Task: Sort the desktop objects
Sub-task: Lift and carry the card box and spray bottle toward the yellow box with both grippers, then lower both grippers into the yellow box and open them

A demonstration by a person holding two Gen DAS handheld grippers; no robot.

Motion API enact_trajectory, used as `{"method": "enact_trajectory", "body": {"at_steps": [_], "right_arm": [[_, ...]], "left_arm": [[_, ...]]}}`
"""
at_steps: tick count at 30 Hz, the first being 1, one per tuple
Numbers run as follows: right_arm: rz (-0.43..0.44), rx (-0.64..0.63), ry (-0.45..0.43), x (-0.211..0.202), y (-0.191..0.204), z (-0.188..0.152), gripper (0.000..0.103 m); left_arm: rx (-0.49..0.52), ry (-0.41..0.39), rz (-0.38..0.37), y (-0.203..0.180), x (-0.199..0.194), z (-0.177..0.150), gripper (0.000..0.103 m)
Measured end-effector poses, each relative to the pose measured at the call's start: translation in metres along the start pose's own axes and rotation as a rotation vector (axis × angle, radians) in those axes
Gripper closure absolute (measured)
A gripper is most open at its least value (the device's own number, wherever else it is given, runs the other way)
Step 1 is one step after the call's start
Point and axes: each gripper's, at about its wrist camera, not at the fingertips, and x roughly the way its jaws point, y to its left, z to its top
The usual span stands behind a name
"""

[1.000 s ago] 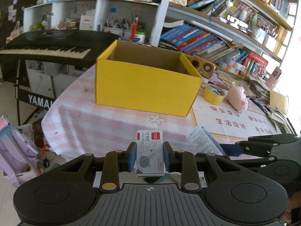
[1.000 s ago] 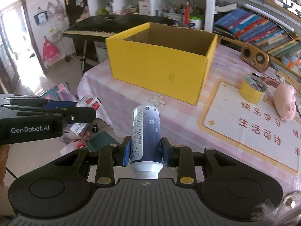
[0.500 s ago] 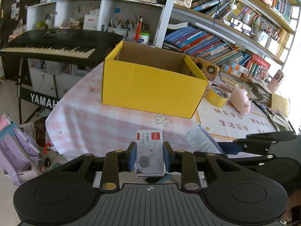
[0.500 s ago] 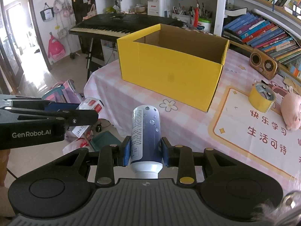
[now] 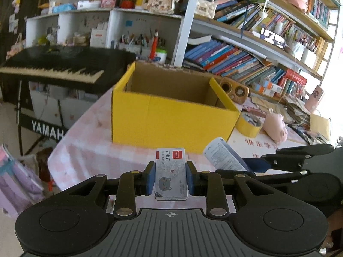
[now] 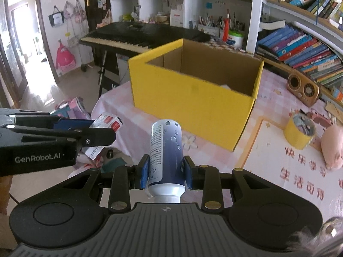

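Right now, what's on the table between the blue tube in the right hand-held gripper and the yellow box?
In the right wrist view, only pink checked tablecloth with a printed flower lies between the blue tube and the yellow box; no objects.

Your left gripper (image 5: pixel 171 180) and right gripper (image 6: pixel 166 174) are matte black, with blue pads, brass-coloured screws, round side discs and ribbed grey bases; white "GenRobot.AI" lettering marks the left one's side.

The counter (image 6: pixel 133 115) (pink checked cloth) carries a yellow box (image 6: pixel 193 98); at its three o'clock lie a tape roll (image 6: pixel 300 132) and a pink plush toy (image 6: pixel 332 147).
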Motion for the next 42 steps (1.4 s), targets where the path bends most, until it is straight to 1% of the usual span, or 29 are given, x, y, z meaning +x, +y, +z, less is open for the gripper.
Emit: {"method": "enact_trajectory", "body": {"at_steps": [3, 6, 12, 16, 20, 24, 27, 30, 35, 38, 42], "right_arm": [[0.015, 0.011, -0.018, 0.005, -0.009, 0.016, 0.073], [0.031, 0.016, -0.058, 0.006, -0.017, 0.036, 0.073], [0.06, 0.016, -0.175, -0.001, -0.037, 0.083, 0.073], [0.069, 0.0, -0.253, -0.008, -0.054, 0.116, 0.073], [0.069, -0.003, -0.309, -0.004, -0.072, 0.143, 0.073], [0.055, 0.013, -0.325, 0.013, -0.094, 0.163, 0.073], [0.042, 0.032, -0.308, 0.032, -0.112, 0.171, 0.073], [0.031, 0.037, -0.263, 0.056, -0.125, 0.173, 0.073], [0.023, 0.016, -0.149, 0.1, -0.137, 0.161, 0.073], [0.046, -0.022, -0.073, 0.123, -0.14, 0.153, 0.073], [0.054, -0.1, 0.018, 0.149, -0.14, 0.146, 0.073]], "left_arm": [[0.012, -0.021, 0.0, -0.002, 0.007, 0.014, 0.075], [0.011, -0.059, 0.001, -0.002, 0.012, 0.035, 0.075], [0.023, -0.155, 0.008, -0.003, 0.022, 0.081, 0.075], [0.035, -0.202, 0.01, -0.008, 0.035, 0.108, 0.075], [0.043, -0.218, 0.021, -0.013, 0.052, 0.126, 0.075], [0.043, -0.21, 0.037, -0.016, 0.074, 0.137, 0.075], [0.035, -0.187, 0.054, -0.014, 0.094, 0.143, 0.075], [0.043, -0.144, 0.073, -0.014, 0.117, 0.143, 0.075], [0.024, -0.028, 0.073, -0.008, 0.152, 0.129, 0.075], [0.012, 0.033, 0.075, -0.005, 0.167, 0.12, 0.075], [0.029, 0.096, 0.086, -0.004, 0.183, 0.112, 0.075]]}}
